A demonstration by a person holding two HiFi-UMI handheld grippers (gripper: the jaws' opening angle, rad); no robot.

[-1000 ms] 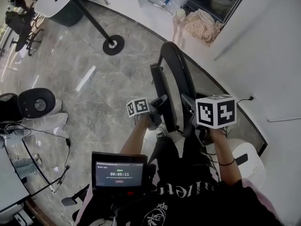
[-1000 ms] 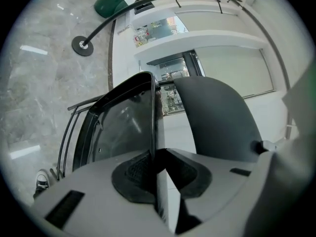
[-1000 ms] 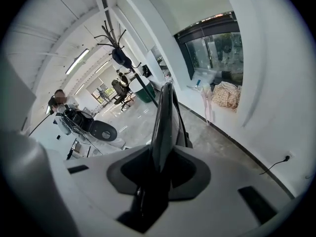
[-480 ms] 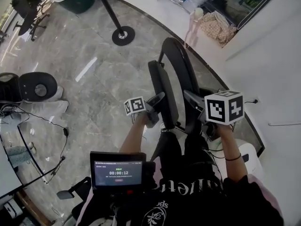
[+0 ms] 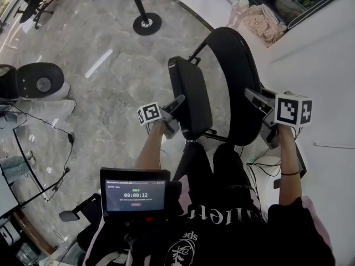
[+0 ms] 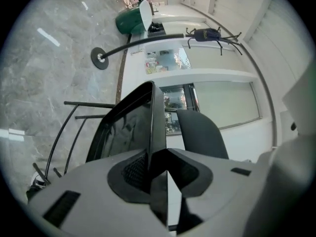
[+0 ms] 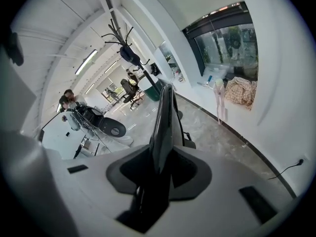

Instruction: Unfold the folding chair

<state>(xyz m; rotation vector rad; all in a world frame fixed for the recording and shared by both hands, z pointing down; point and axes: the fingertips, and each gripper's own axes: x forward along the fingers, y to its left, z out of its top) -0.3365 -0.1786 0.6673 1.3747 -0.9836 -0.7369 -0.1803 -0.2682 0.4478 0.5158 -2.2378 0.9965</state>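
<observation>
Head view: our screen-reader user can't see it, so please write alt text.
Seen from above, a person holds a black folding chair on a marble floor: the left gripper clamps its seat, the right gripper, jaws just eased slightly wider, grips its backrest.

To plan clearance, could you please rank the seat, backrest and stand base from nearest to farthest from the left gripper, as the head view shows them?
1. seat: clamped in the left gripper.
2. backrest: just right of the seat.
3. stand base: far off on the floor, at the top of the view.
</observation>
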